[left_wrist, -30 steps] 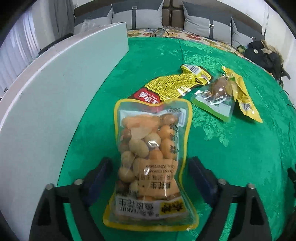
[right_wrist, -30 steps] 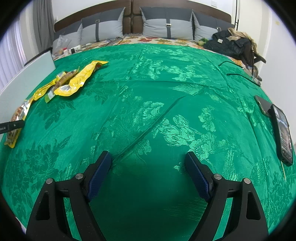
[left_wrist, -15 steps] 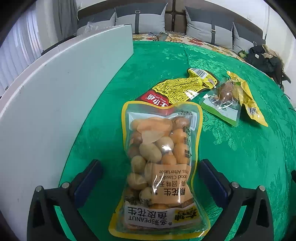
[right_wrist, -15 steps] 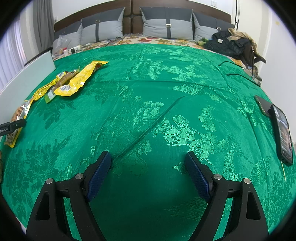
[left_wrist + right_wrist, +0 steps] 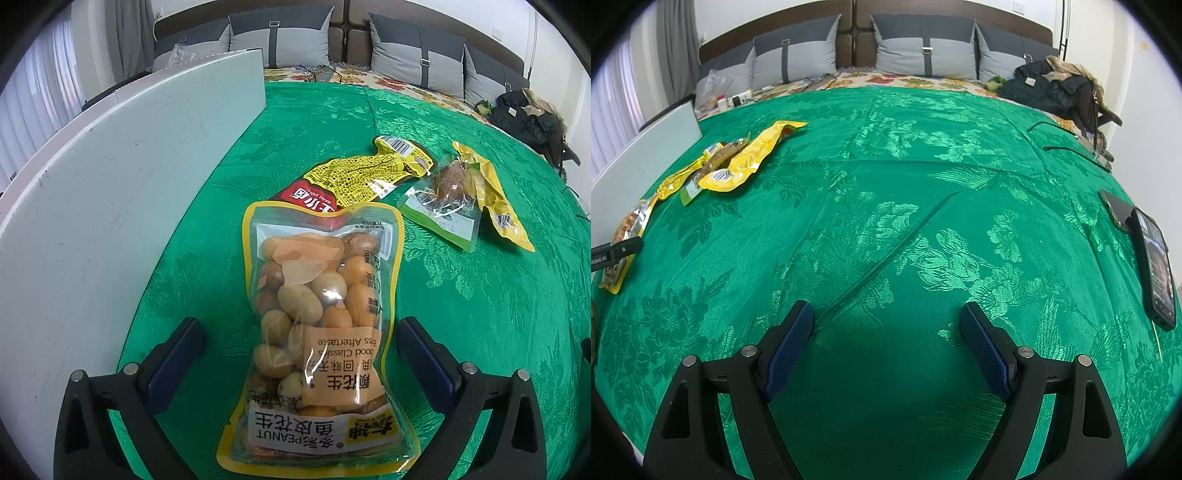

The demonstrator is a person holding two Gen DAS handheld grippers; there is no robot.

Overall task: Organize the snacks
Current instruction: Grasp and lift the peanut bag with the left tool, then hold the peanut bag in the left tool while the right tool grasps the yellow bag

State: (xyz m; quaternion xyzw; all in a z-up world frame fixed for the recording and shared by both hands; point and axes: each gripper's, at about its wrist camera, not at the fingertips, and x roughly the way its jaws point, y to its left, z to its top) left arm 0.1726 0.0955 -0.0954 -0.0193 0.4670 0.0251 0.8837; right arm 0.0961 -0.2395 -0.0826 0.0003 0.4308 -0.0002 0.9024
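Note:
A clear, yellow-edged peanut bag (image 5: 317, 332) lies flat on the green bedspread (image 5: 480, 314), between the fingers of my left gripper (image 5: 297, 325). The gripper is open and both pads stand clear of the bag's sides. Beyond it lie a red-and-yellow packet (image 5: 354, 177), a green-edged clear packet with a brown snack (image 5: 443, 203) and a yellow packet (image 5: 491, 195). My right gripper (image 5: 886, 310) hovers open over bare cloth with nothing between its fingers. In the right wrist view the yellow packet (image 5: 746, 162) and the peanut bag (image 5: 624, 240) show at the far left.
A white board (image 5: 110, 184) stands along the left side of the bed. Two phones (image 5: 1156, 266) lie at the right edge, with cables (image 5: 1071, 151) behind them. Dark clothing (image 5: 1052, 88) and grey pillows (image 5: 916, 48) sit at the head of the bed.
The left gripper's fingers have spread wider, away from the peanut bag's sides; the bag stays lying on the cloth. The right gripper has not moved.

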